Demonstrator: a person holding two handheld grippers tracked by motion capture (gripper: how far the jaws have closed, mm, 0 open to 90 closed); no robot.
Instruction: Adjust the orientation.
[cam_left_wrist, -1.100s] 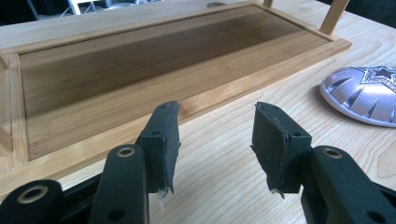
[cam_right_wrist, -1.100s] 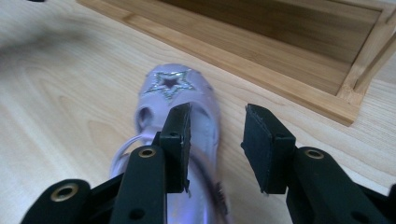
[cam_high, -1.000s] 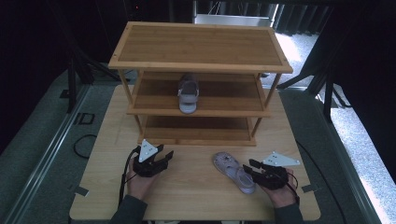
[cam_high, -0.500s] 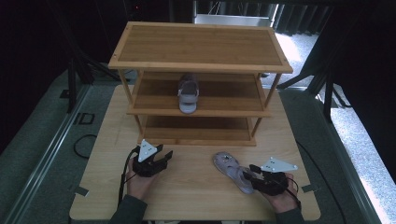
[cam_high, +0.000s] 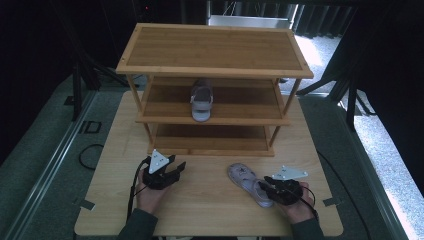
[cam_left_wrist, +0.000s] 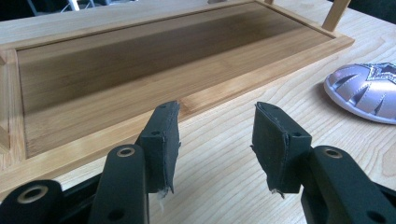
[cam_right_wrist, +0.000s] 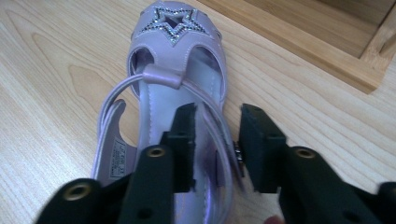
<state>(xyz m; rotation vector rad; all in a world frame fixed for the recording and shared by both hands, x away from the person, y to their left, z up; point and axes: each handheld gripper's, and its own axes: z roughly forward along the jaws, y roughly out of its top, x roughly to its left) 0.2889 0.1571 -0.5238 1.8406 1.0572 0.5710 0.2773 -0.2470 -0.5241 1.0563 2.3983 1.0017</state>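
The lilac sandal (cam_right_wrist: 177, 93) lies flat on the bench (cam_high: 210, 200), near right, in front of the wooden shelf rack (cam_high: 215, 65). The right tongs (cam_right_wrist: 217, 140) have just been closing around its side strap; contact cannot be told. The left tongs (cam_left_wrist: 215, 140) rest spread and empty, near left.

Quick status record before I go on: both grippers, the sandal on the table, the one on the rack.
right gripper: jaws have just been closing, astride the side wall and strap of the sandal on the table; firm grip not confirmed
left gripper: open, nothing between the jaws, low over the table
second sandal: on the middle shelf of the wooden rack
bottom shelf: bare
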